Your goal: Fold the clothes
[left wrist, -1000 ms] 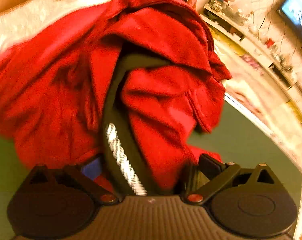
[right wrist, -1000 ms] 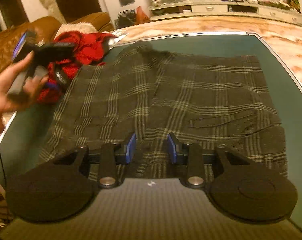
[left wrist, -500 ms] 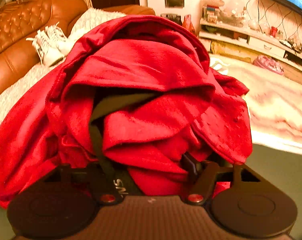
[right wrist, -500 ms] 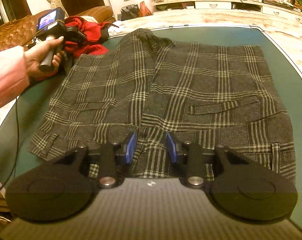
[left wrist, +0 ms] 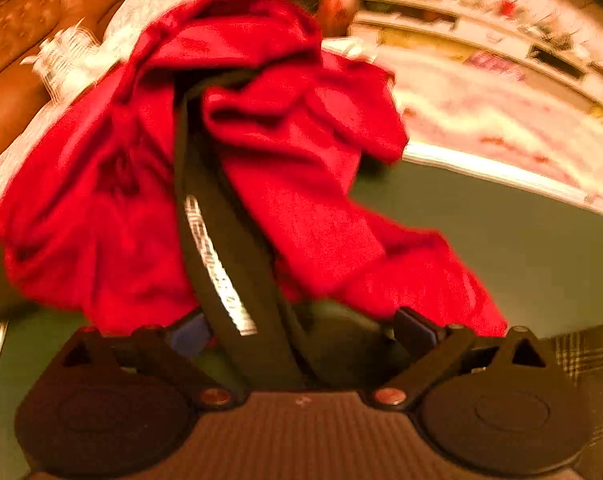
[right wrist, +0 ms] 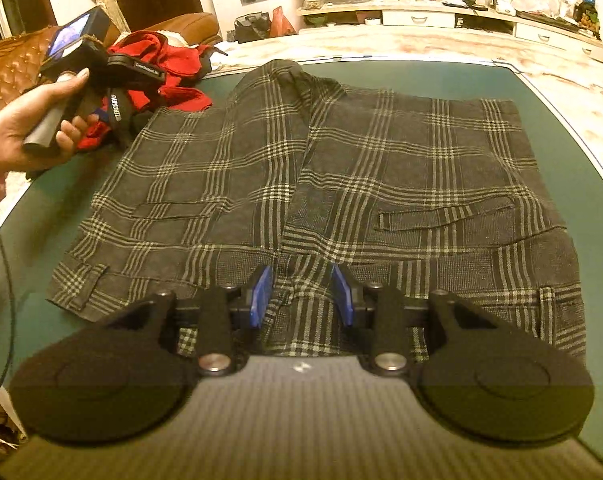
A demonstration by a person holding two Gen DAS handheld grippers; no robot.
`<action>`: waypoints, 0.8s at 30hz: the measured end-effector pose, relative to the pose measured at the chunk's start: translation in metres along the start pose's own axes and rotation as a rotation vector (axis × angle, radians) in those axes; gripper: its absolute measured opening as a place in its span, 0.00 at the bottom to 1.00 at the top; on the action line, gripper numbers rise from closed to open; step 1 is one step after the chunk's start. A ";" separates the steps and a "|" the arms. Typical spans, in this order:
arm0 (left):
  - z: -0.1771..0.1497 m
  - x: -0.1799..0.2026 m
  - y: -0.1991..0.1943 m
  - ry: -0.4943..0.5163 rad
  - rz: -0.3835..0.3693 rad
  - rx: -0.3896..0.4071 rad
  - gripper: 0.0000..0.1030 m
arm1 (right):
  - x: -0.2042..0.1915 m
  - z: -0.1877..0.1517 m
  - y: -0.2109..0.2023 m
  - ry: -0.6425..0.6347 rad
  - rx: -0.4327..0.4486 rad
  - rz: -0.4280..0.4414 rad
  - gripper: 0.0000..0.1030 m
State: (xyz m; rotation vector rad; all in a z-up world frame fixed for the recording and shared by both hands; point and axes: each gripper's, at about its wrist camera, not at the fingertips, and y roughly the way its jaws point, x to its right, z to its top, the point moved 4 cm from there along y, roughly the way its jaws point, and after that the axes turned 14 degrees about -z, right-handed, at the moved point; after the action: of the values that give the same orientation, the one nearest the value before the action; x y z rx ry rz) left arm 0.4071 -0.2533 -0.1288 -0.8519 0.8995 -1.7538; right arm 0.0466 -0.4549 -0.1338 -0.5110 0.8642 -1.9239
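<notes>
The plaid shorts [right wrist: 321, 184] lay flat on the green bench [right wrist: 549, 92], waistband directly under the right gripper [right wrist: 301, 296], whose blue pads stood apart on either side of a small ridge of cloth at the centre seam without pinching it. Ahead of the left gripper [left wrist: 301, 332], the red garment [left wrist: 261, 152] had slid from filling the view to sprawling forward and left, its black waistband [left wrist: 225, 264] running back between open jaws. I judged the red piece was being set aside, leaving the shorts next to fold.
</notes>
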 end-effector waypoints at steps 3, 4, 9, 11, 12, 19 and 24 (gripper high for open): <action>-0.002 -0.003 0.011 -0.057 0.048 0.021 1.00 | 0.000 0.000 -0.001 0.006 -0.007 -0.009 0.40; 0.000 -0.004 0.014 -0.088 0.035 0.036 0.98 | 0.000 0.001 -0.001 0.011 -0.009 -0.009 0.40; 0.020 0.003 0.015 -0.063 0.071 0.132 0.17 | 0.002 0.001 0.000 0.031 -0.013 -0.006 0.40; 0.035 -0.004 0.013 -0.092 0.049 0.144 0.16 | 0.001 0.001 0.001 0.029 -0.011 -0.005 0.40; 0.044 -0.008 0.012 -0.110 0.031 0.148 0.16 | 0.002 0.001 0.002 0.028 -0.009 -0.003 0.41; 0.103 -0.056 -0.039 -0.103 0.103 0.319 0.17 | 0.003 0.000 0.002 0.039 -0.004 0.007 0.41; 0.121 -0.103 -0.034 -0.109 0.141 0.281 0.44 | 0.003 0.001 0.003 0.039 -0.008 0.003 0.41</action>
State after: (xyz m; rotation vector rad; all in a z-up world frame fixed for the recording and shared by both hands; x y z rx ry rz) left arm 0.5264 -0.1705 -0.0560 -0.6758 0.6087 -1.6464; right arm 0.0470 -0.4586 -0.1353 -0.4780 0.8969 -1.9342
